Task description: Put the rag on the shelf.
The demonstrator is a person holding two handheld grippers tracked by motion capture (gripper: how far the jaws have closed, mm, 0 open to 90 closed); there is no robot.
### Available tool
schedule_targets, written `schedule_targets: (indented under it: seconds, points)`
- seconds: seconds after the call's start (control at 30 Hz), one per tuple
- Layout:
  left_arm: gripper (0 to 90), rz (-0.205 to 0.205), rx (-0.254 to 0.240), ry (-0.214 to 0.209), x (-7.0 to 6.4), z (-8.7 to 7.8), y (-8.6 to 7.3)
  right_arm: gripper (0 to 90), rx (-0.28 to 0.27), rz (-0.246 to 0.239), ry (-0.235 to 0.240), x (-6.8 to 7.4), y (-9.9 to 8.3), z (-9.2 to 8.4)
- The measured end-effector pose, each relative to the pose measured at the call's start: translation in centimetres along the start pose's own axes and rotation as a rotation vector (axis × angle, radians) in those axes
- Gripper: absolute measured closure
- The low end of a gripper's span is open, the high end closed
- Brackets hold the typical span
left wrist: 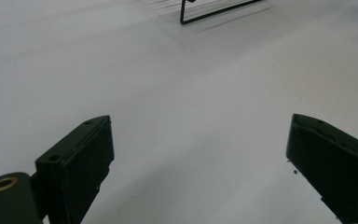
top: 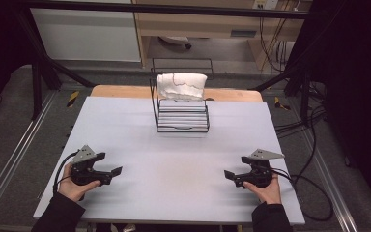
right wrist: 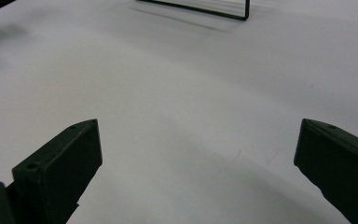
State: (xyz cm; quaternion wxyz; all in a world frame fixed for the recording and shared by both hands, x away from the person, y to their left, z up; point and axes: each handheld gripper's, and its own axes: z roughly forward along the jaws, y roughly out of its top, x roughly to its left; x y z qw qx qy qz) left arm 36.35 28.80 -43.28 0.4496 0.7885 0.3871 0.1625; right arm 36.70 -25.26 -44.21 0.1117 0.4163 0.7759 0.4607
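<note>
A black wire rack (top: 181,113) stands at the far middle of the white table (top: 125,130), with a white cloth (top: 181,86) draped over its back rail. My left gripper (top: 110,167) rests low at the near left, held in a hand, jaws wide apart with nothing between them. My right gripper (top: 235,172) sits at the near right, also open and empty. In the left gripper view the left gripper (left wrist: 198,158) faces bare table, with the rack's base (left wrist: 214,11) at the top. In the right gripper view the right gripper (right wrist: 198,163) frames bare table below the rack's base (right wrist: 205,8).
A wooden board (top: 121,92) edges the table's far side. Black cables (top: 314,193) trail off the right edge onto the floor. Metal frame posts (top: 36,82) stand at the far left and right. A shelf unit (top: 198,29) stands behind.
</note>
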Motion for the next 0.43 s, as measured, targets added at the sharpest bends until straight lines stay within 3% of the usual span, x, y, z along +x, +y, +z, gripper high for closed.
schedule_targets:
  seconds: [0.43]
  points:
    - [7.4, 0.002, 0.021, 0.002, -0.02, 0.02, -0.87, 1.2, 0.018, 0.01, -0.006, 0.01, -0.66, 0.05]
